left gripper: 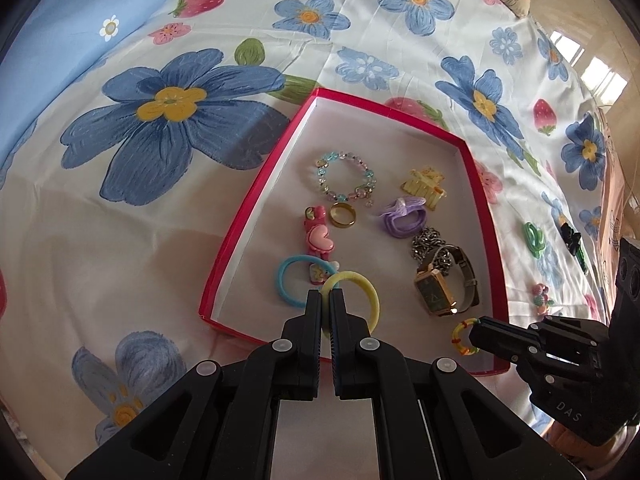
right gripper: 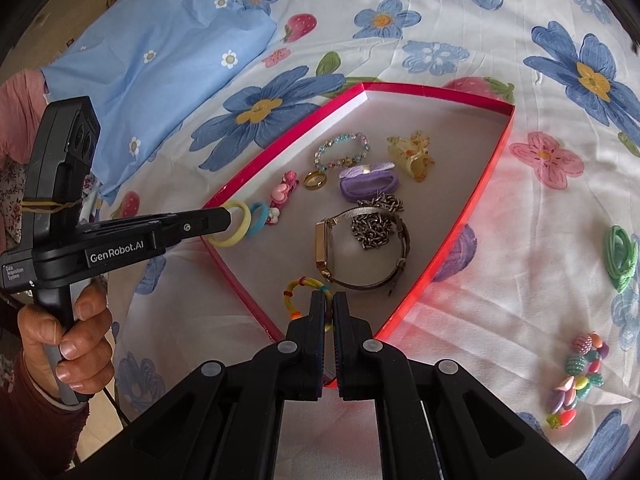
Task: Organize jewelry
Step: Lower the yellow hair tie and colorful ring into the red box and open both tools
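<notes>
- your left gripper (left gripper: 326,300) is clenched on the yellow hair tie (left gripper: 352,300), which sits over the near left corner of the red tray (left gripper: 256,200), just beside the blue hair tie (left gripper: 290,284).
- your right gripper (right gripper: 328,304) is clamped on the multicoloured ring (right gripper: 300,294), pinching its near edge above the tray's near end.
- inside the tray lie the beaded bracelet (left gripper: 346,176), the gold ring (left gripper: 343,215), the pink heart clip (left gripper: 318,238), the purple scrunchie (left gripper: 404,218), the yellow claw clip (left gripper: 424,186), and the gold watch (left gripper: 440,288) with the silver chain (left gripper: 430,246) piled against its band.
- the tray rests on the floral bedsheet (left gripper: 160,120); out on the sheet to its right, well apart from it, you have a green hair tie (right gripper: 620,256) and a cluster of colourful beads (right gripper: 580,380).
- a blue pillow (right gripper: 160,60) lies beyond the tray's far left side.
- your left hand (right gripper: 68,340) shows wrapped around its gripper's handle.
</notes>
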A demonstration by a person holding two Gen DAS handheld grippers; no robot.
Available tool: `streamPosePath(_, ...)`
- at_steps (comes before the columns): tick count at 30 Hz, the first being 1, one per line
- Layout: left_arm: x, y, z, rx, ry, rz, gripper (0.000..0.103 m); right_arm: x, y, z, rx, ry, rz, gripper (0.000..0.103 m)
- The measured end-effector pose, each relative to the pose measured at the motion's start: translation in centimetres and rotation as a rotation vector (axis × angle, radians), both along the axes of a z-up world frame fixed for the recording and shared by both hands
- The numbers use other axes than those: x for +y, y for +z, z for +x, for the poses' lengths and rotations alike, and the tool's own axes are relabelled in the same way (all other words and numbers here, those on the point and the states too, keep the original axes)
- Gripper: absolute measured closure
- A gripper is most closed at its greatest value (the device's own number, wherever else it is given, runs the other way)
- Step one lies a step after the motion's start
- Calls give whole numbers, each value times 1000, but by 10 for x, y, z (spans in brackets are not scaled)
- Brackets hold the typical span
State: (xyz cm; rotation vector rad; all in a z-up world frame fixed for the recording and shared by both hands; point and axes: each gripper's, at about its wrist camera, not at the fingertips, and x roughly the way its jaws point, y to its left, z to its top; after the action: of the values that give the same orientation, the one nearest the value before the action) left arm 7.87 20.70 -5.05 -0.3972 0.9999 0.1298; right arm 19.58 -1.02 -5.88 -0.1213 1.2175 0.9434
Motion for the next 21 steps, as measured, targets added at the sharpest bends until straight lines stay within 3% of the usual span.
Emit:
streamPosePath(16,0,-20,16,65,-1,-9,94,13,-6,0,-4,40,-39,96)
streamPosePath(21,0,-19,16,60,2,-6,82,13,-7,0,0,46,-41,95)
